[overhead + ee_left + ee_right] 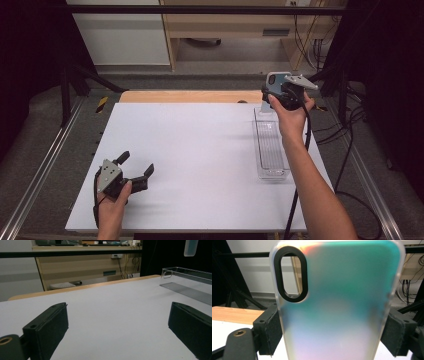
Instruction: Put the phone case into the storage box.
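The white rectangular table top [200,165] carries a long clear plastic tray [270,150] at its right side. Above the tray's far end, the right gripper [332,332] pinches an iridescent teal-to-pink translucent phone case [337,302] upright by its edges. Near left, the left gripper [135,165] rests, jaws spread.

Even overhead light, bright white table [200,150] — dark edges, soft faint shadows; phone case [337,302] close and slightly blurred.
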Demonstrator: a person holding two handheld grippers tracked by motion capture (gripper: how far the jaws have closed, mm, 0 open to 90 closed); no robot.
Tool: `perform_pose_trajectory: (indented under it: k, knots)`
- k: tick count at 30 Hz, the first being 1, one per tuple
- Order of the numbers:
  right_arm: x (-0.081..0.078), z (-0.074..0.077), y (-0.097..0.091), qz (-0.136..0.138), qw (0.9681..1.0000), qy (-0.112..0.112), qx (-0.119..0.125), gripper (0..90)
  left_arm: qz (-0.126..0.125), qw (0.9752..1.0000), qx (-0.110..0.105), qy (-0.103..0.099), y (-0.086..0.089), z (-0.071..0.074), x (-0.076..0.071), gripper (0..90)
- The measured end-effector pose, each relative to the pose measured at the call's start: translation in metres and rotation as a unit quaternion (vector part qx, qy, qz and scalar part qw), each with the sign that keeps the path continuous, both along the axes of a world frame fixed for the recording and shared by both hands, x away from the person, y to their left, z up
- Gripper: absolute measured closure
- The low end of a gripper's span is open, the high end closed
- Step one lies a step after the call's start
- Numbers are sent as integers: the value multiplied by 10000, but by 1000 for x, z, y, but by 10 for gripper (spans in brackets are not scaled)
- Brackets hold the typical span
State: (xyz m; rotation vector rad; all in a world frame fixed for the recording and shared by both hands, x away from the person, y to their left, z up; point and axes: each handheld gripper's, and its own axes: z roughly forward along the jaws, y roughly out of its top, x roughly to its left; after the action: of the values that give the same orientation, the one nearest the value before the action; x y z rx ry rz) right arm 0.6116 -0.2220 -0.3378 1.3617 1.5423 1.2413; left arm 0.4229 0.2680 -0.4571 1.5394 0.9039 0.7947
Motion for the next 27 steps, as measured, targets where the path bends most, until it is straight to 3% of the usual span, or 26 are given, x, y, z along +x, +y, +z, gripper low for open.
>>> perform_pose_trajectory:
  k: [23,27]
  knots:
    - [2,-22,-1,-126,9999,81,23,176,-4,10000,-60,-73,2,1,-2,24]
    - [4,-28,1,-125,9997,153,-106,176,15,10000,-40,-82,0,2,-2,24]
